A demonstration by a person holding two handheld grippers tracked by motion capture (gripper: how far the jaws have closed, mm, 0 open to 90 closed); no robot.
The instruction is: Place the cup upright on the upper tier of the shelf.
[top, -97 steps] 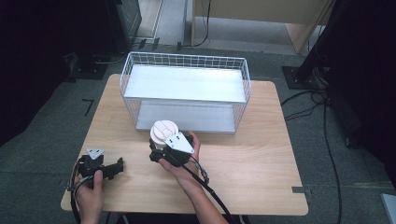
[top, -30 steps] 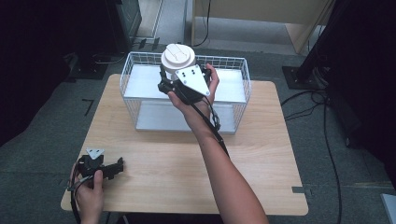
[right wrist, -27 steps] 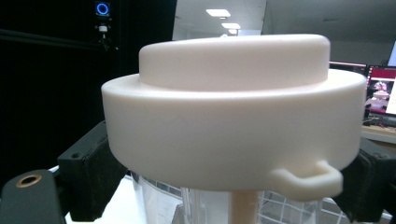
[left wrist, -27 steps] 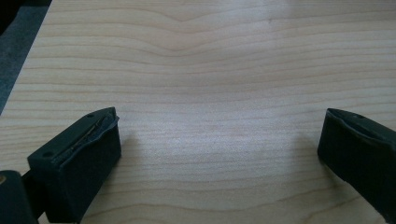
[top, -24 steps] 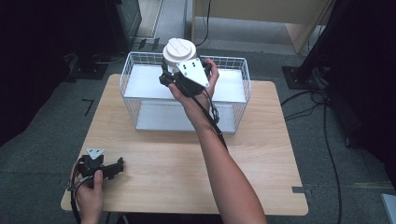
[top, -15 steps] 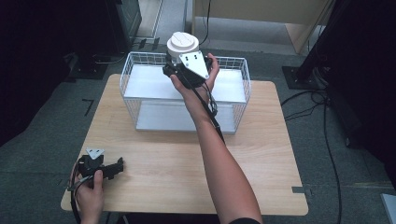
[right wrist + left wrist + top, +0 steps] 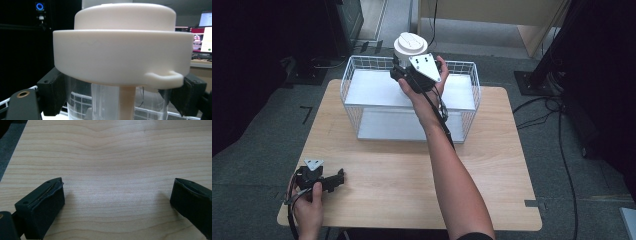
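Note:
My right gripper is held high over the white wire basket, shut on a clear jar with a white lid. In the right gripper view the white lid looms close, and the clear jar body sits between the two black jaws, upright. My left gripper rests near the table's front left corner, held by a hand. In the left gripper view its jaws stand wide apart over bare wood, with nothing between them.
The wire basket has an upper shelf and a lower floor. The wooden table stretches in front of it. Cables trail over the grey floor at the right. Dark equipment stands at the left and right.
My right gripper has lifted the lidded jar from the table in front of the basket up and over the basket's far rim. The left gripper has stayed put.

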